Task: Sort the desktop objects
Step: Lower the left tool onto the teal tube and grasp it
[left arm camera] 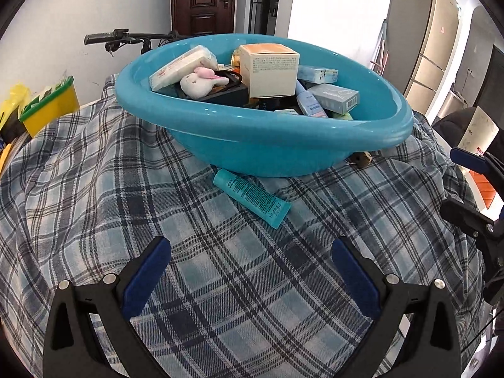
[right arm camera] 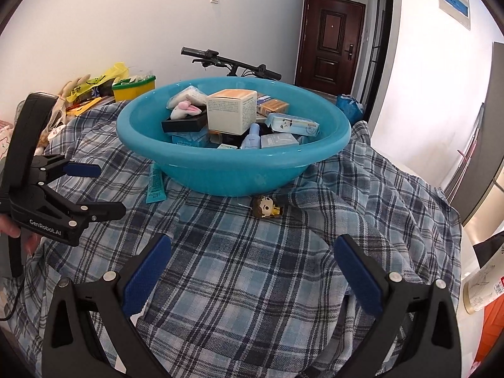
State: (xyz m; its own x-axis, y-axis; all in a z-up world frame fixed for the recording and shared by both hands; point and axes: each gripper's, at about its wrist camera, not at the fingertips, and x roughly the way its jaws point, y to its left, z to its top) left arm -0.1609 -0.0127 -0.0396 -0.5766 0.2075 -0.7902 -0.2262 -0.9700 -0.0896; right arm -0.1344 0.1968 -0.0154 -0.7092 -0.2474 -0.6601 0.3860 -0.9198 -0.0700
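Note:
A blue plastic basin (left arm camera: pixel 220 145) (right arm camera: pixel 239 173) stands on the plaid cloth (left arm camera: pixel 220 283) (right arm camera: pixel 245 267). It holds several boxes, a cream carton (left arm camera: pixel 271 72) (right arm camera: pixel 231 111), a plush bunny (left arm camera: pixel 201 82) (right arm camera: pixel 186 108) and a small bottle. A teal tube (left arm camera: pixel 252 197) (right arm camera: pixel 155 184) lies on the cloth against the basin's front. A small doll figure (right arm camera: pixel 266 208) (left arm camera: pixel 362 159) lies by the basin's base. My left gripper (left arm camera: pixel 252 252) (right arm camera: pixel 104 189) is open and empty, just short of the tube. My right gripper (right arm camera: pixel 252 249) (left arm camera: pixel 456 182) is open and empty, short of the figure.
A yellow bin with a green rim (left arm camera: pixel 50 107) (right arm camera: pixel 134 89) and yellow bags stand at the far left. A bicycle handlebar (left arm camera: pixel 126 39) (right arm camera: pixel 230 63) is behind the basin. A rolled paper tube (right arm camera: pixel 485 283) lies at the right edge.

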